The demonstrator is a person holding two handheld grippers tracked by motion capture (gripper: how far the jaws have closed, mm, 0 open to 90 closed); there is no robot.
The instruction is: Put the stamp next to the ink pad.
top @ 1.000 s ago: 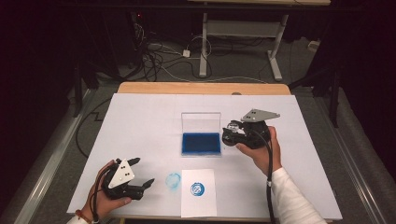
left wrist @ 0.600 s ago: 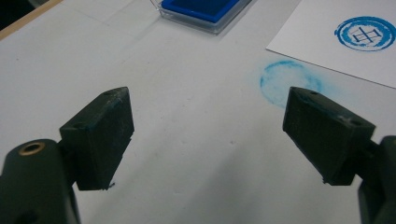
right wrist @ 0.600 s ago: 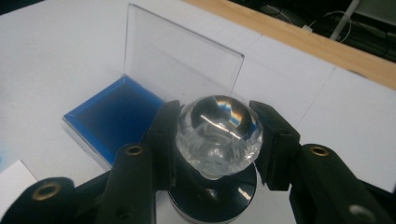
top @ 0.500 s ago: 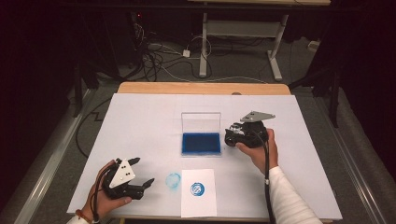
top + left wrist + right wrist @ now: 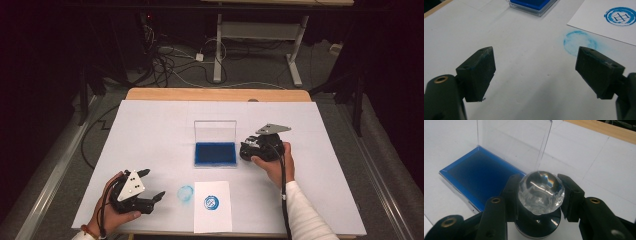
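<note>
My right gripper [image 5: 539, 188] is shut on a stamp [image 5: 541, 195] that has a faceted clear knob on a round black base. It holds the stamp upright just right of the blue ink pad [image 5: 215, 153], low over the table. The right gripper [image 5: 246, 150] points left toward the pad, whose clear lid [image 5: 215, 131] stands open behind it. At the front edge lies a white paper [image 5: 212, 220] with a round blue print [image 5: 212, 202]. My left gripper [image 5: 154, 183] rests open at the front left with nothing between its pads [image 5: 477, 72].
A pale blue ink smudge [image 5: 185, 192] marks the white table cover [image 5: 150, 130] between the left gripper and the paper. A wooden table edge [image 5: 215, 94] runs along the back. Cables and desk legs lie on the floor beyond.
The right hand has sunk a little with the stamp, staying beside the ink pad. The left hand has not moved.
</note>
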